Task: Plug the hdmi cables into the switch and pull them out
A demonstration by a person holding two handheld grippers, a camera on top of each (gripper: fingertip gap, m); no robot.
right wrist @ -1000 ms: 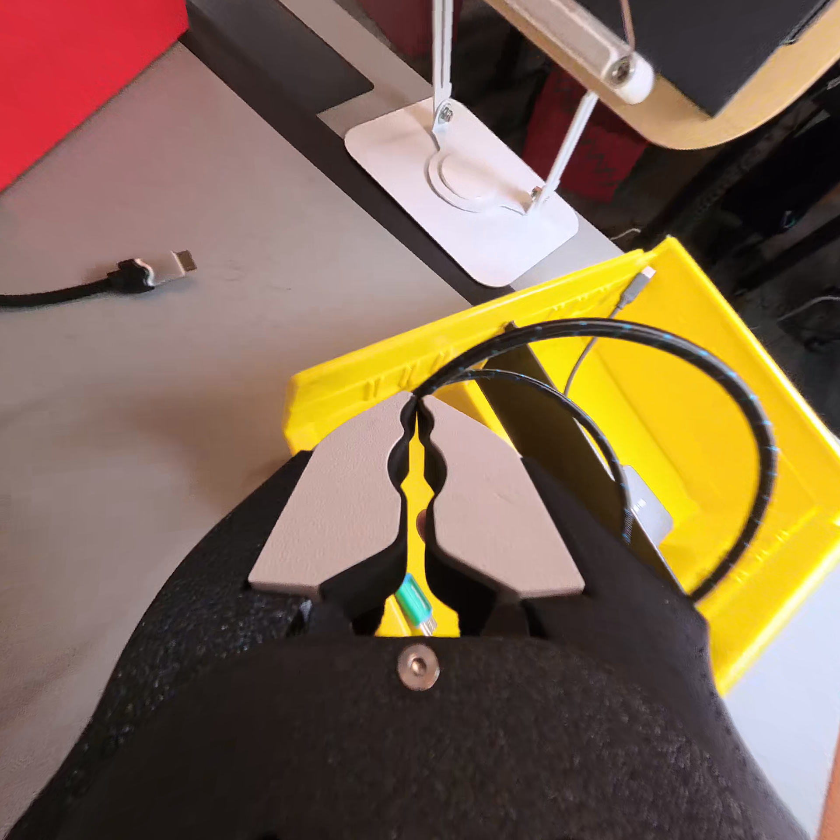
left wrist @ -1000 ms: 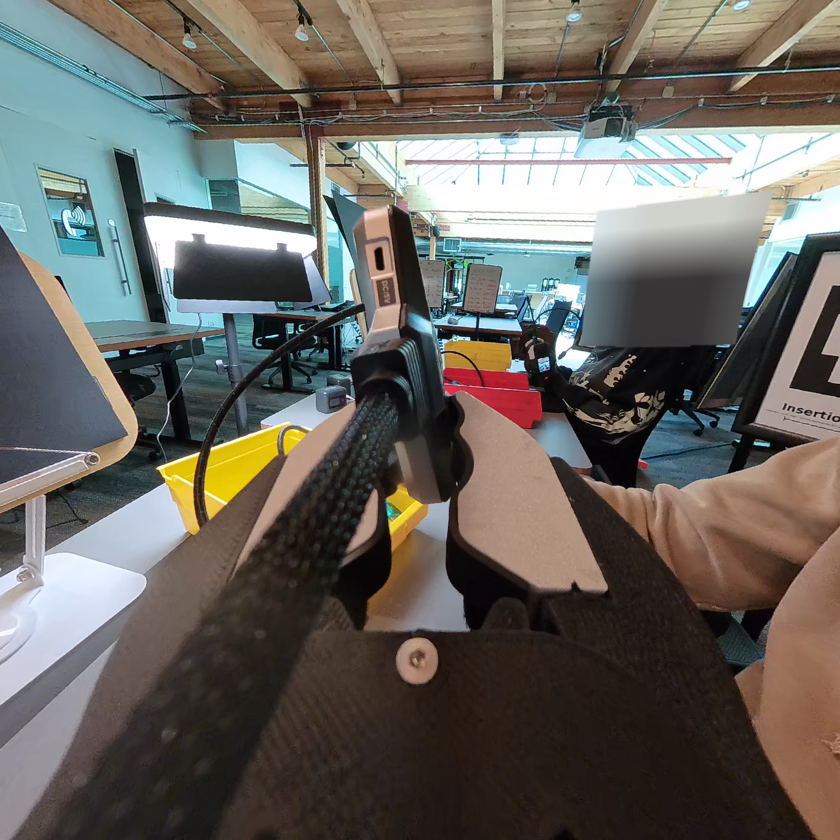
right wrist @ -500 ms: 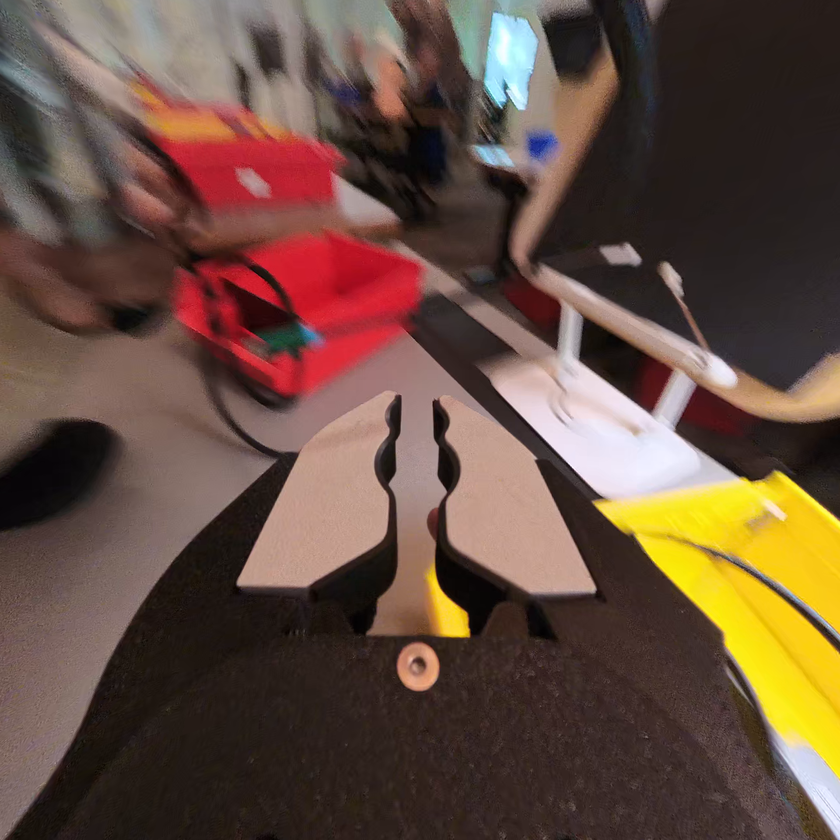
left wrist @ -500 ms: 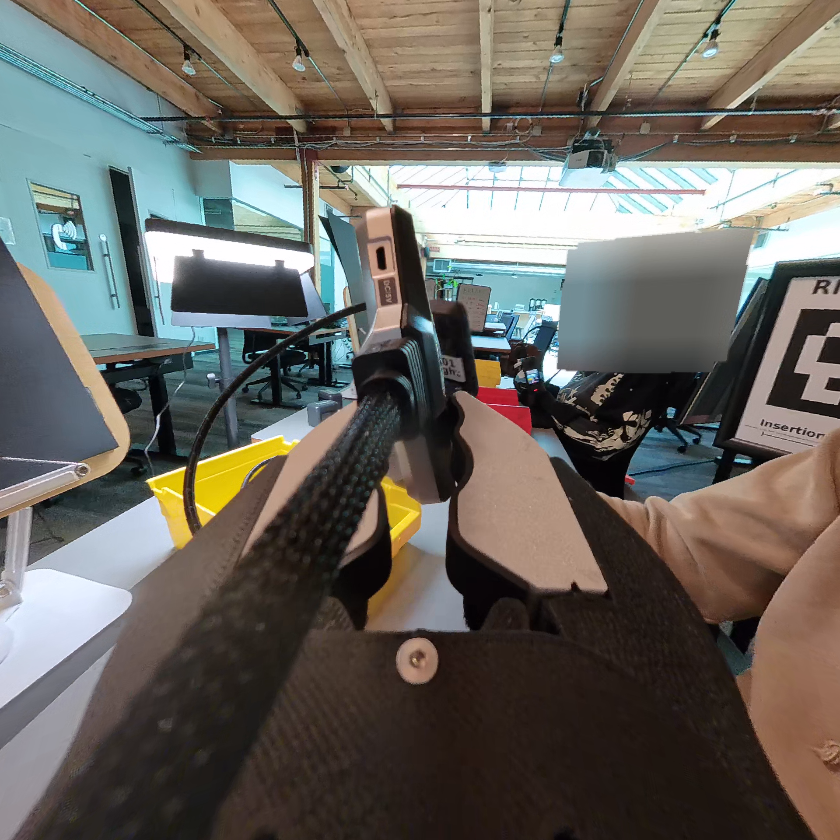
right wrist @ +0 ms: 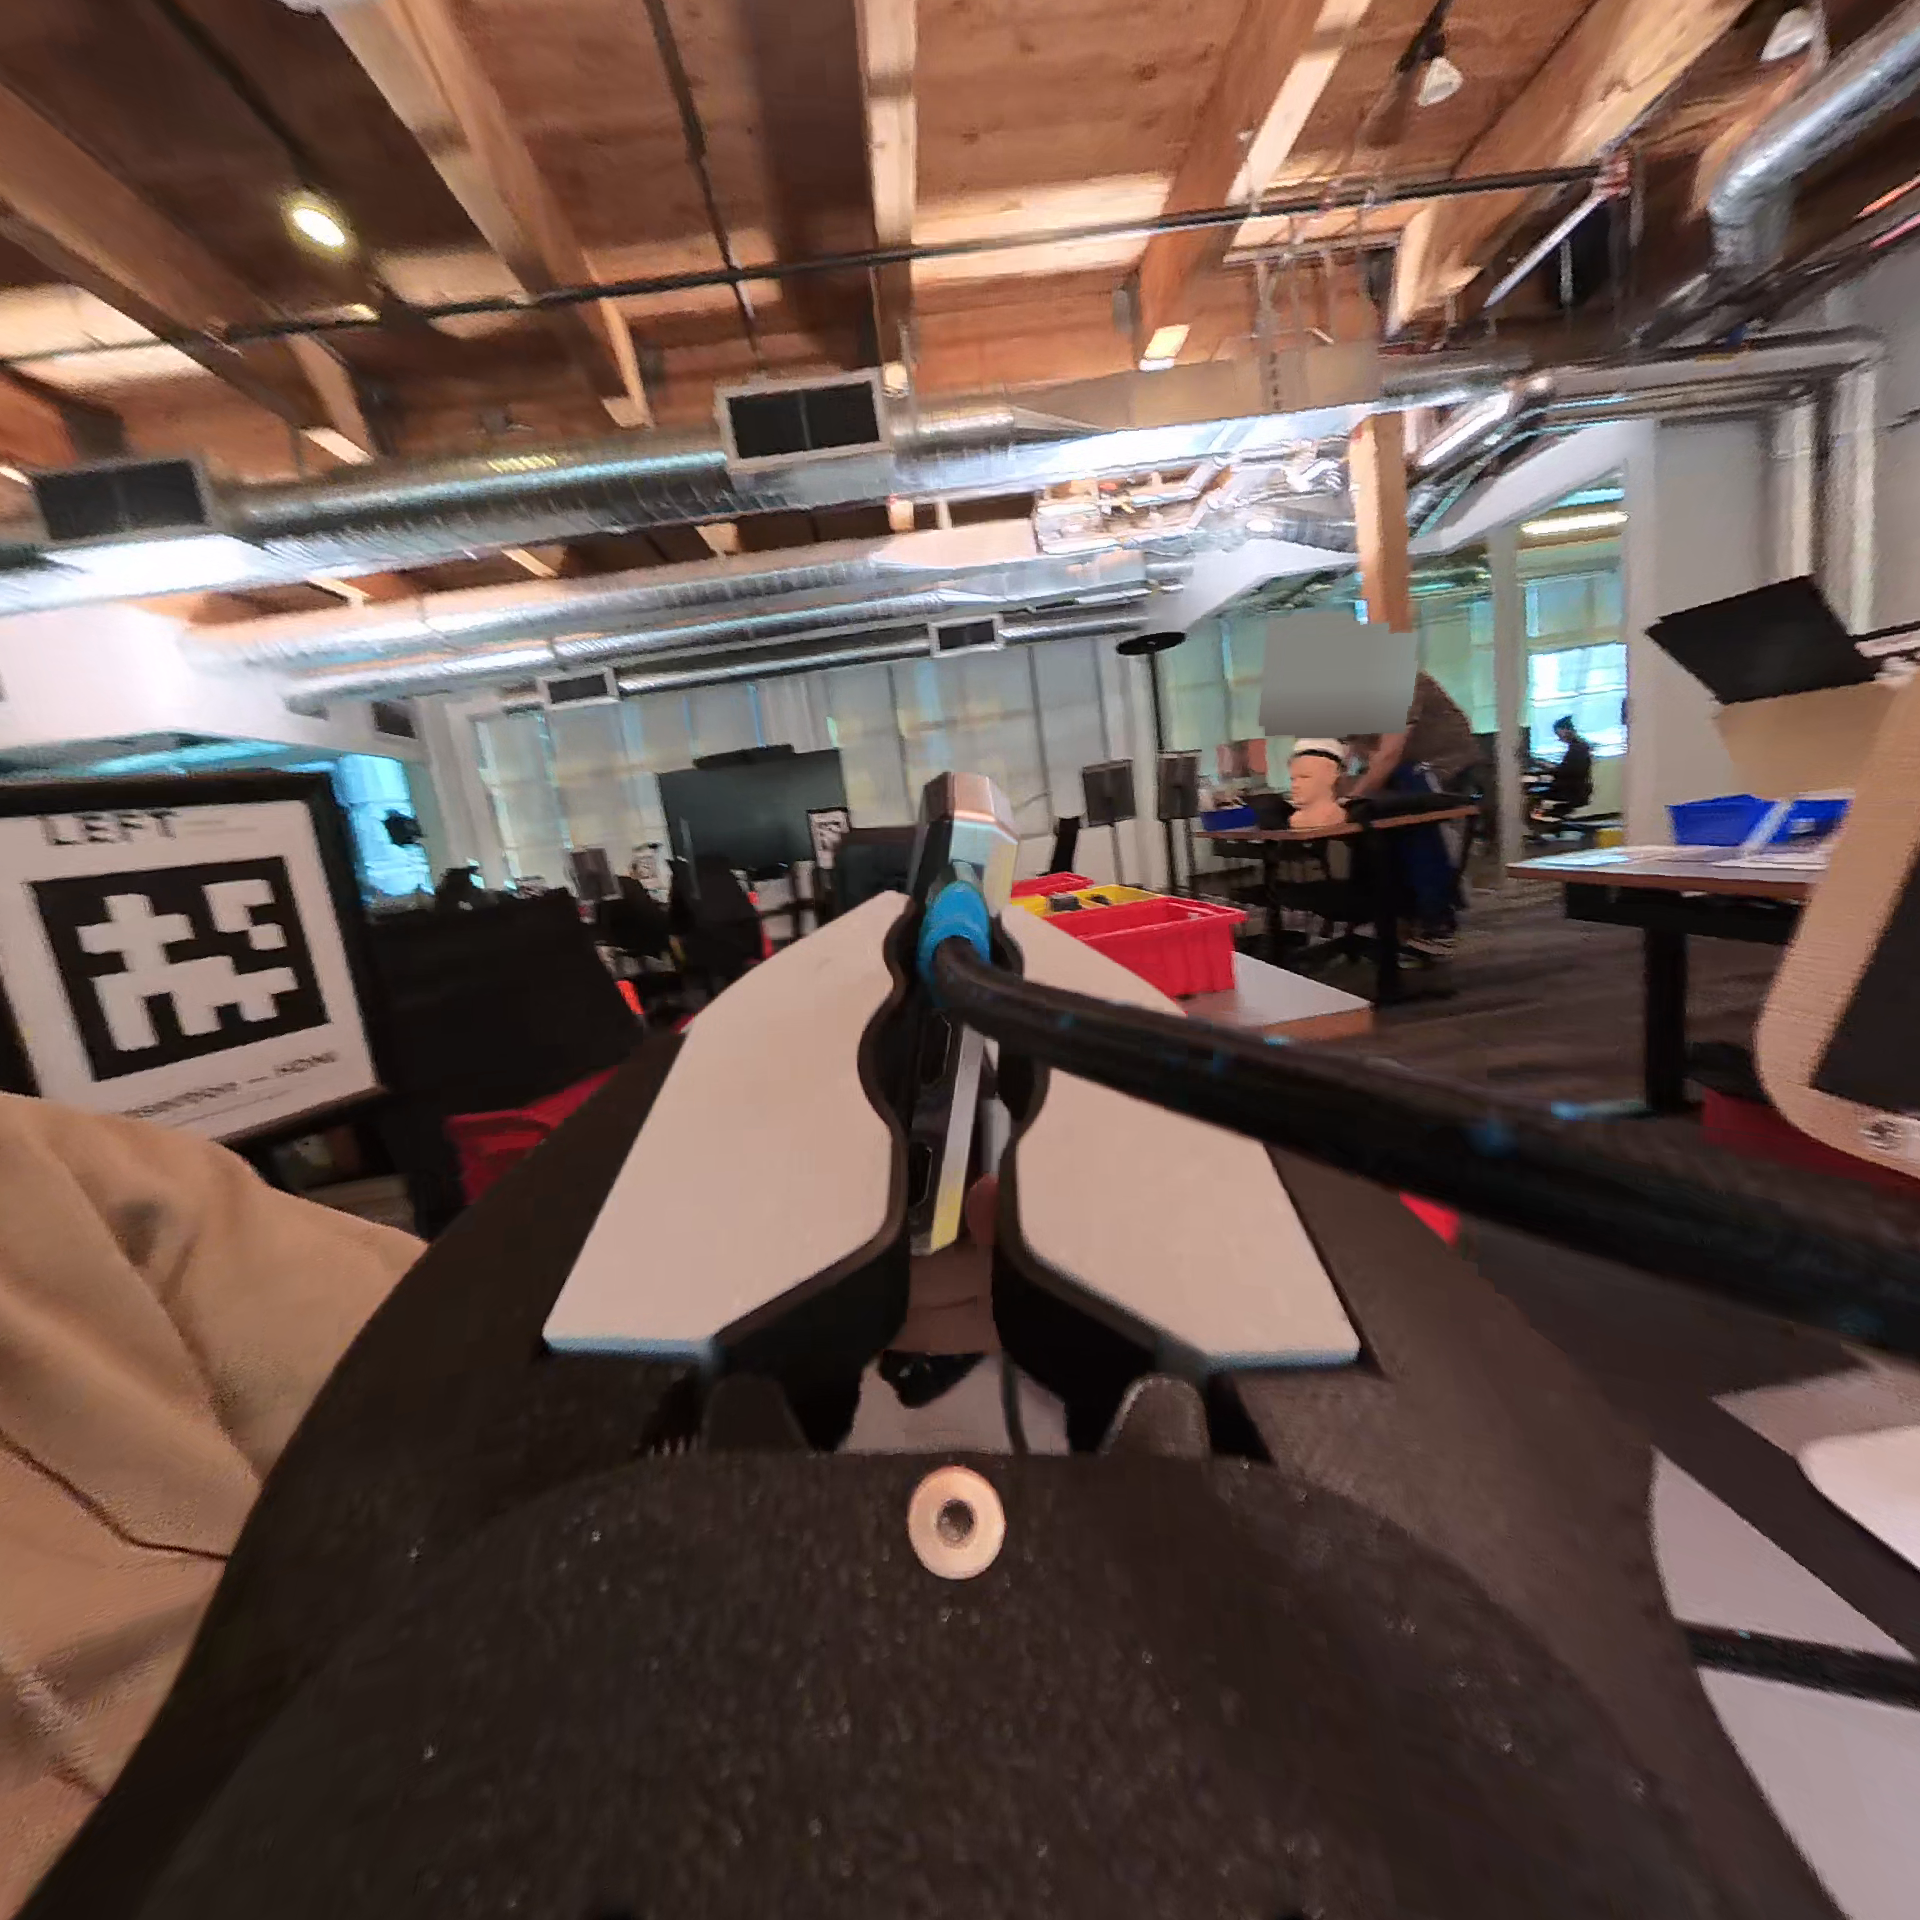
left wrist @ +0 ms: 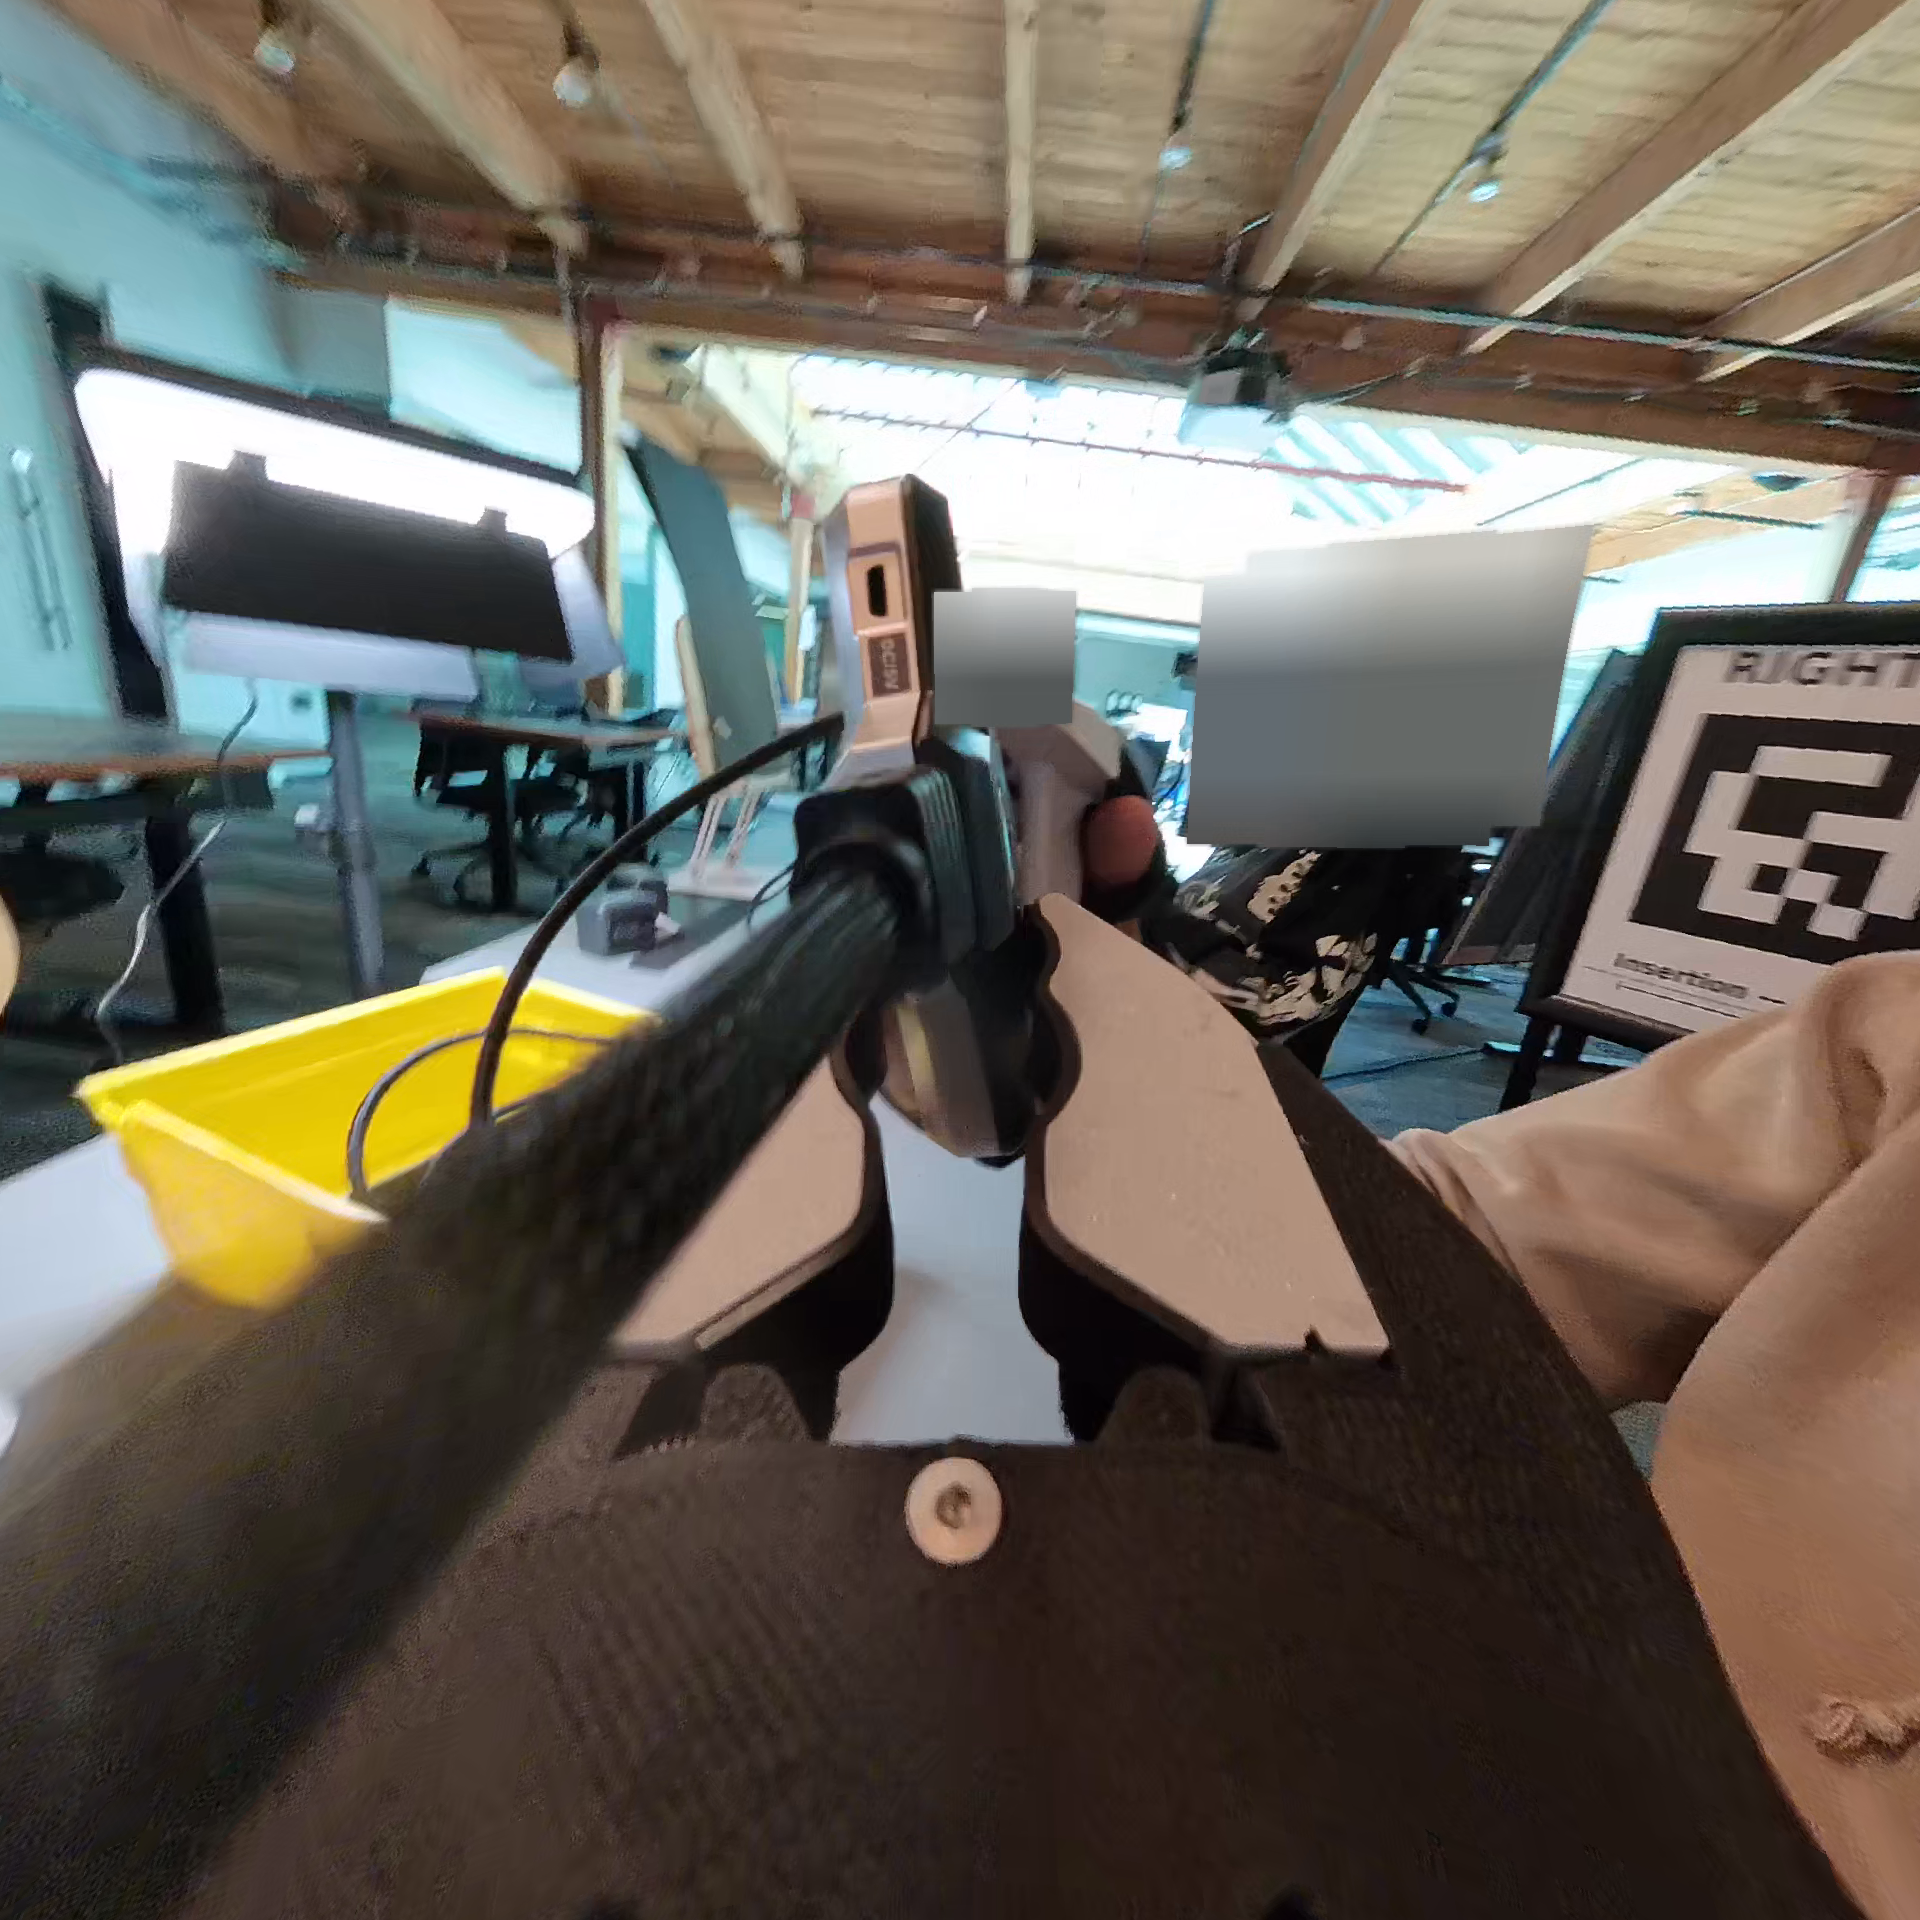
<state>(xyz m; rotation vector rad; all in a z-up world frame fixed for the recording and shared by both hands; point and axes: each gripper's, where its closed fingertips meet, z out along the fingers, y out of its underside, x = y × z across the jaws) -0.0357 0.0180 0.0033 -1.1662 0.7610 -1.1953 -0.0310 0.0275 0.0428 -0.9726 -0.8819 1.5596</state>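
My left gripper is shut on the grey metal switch and holds it upright above the table. A thick black braided HDMI cable is plugged into the switch's near side by a black plug. In the right wrist view the switch stands edge-on between the fingers of my right gripper. Those fingers are closed in on a blue HDMI plug seated in the switch. Its black cable runs off to the right. One right finger shows behind the switch in the left wrist view.
A yellow bin with a thin black cable loop sits low left. Framed marker boards stand on either side. Red bins lie ahead. A beige sleeve is at the right. A person sits behind. Tip to tip, the grippers are about 4 cm apart.
My right gripper swung up from over the yellow bin to the switch and now sits around the blue plug. My left gripper kept hold of the switch and shifted slightly.
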